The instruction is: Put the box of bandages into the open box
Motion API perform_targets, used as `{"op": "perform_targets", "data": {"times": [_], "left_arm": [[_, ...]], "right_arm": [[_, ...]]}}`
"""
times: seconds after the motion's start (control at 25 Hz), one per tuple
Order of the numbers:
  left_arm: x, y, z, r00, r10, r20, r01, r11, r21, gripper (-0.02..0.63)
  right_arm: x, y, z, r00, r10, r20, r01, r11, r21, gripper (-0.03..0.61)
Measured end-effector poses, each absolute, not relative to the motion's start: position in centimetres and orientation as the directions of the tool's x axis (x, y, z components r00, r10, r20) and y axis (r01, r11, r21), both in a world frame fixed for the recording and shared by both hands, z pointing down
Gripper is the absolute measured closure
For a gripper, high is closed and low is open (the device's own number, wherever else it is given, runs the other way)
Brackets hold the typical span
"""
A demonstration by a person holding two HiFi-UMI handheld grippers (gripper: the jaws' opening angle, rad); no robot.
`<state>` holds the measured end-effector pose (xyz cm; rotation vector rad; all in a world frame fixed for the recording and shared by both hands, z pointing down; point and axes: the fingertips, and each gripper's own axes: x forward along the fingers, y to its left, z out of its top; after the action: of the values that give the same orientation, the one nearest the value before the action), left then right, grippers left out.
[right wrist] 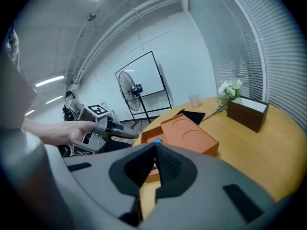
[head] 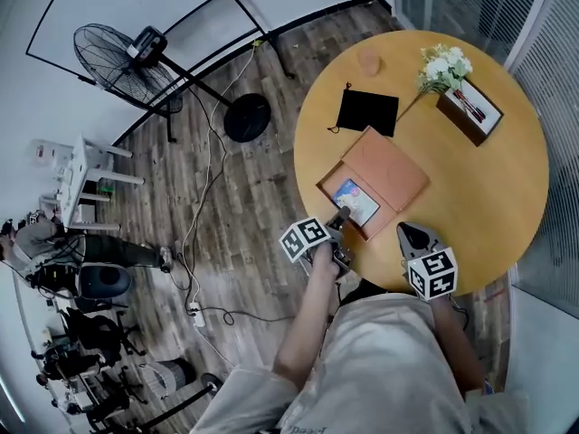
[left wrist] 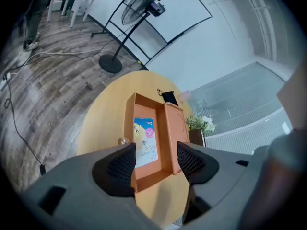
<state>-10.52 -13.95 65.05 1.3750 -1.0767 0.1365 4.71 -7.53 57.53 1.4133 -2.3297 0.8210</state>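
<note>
Round wooden table (head: 470,188) carries the open box (left wrist: 163,143); the box of bandages (left wrist: 145,140) lies flat inside it. Left gripper (left wrist: 156,163) hangs over its near edge, jaws spread, gripping nothing. Right gripper (right wrist: 154,162): jaws together, empty.

Print on the blue-and-white flat cardboard bandage box (left wrist: 145,142), inside the open orange cardboard box (left wrist: 146,107), too small to read, black-and-white square markers on the left gripper (head: 341,215) and the right gripper (head: 409,234)

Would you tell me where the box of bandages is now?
Head view: box of bandages lies inside the open orange box, just beyond the left hand-held gripper.
</note>
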Motion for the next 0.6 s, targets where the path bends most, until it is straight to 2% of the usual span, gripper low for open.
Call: {"op": "perform_targets", "data": {"times": [0.32,0.6], "left_arm": [[-12.2,-10.9,62.8,0.468,-0.588,0.660,-0.752,0.128,0.647,0.371],[-11.5,-8.7,61.0,0.484,-0.592,0.645,-0.842,-0.115,0.526,0.371]], "right_arm": [[2.5,-6.9,57.9,-0.566,-0.664,0.488,-0.824,0.448,-0.345,0.581],[0.9,-5.7,58.9,-0.616,-0.628,0.475,-0.787,0.508,-0.350,0.581]]}}
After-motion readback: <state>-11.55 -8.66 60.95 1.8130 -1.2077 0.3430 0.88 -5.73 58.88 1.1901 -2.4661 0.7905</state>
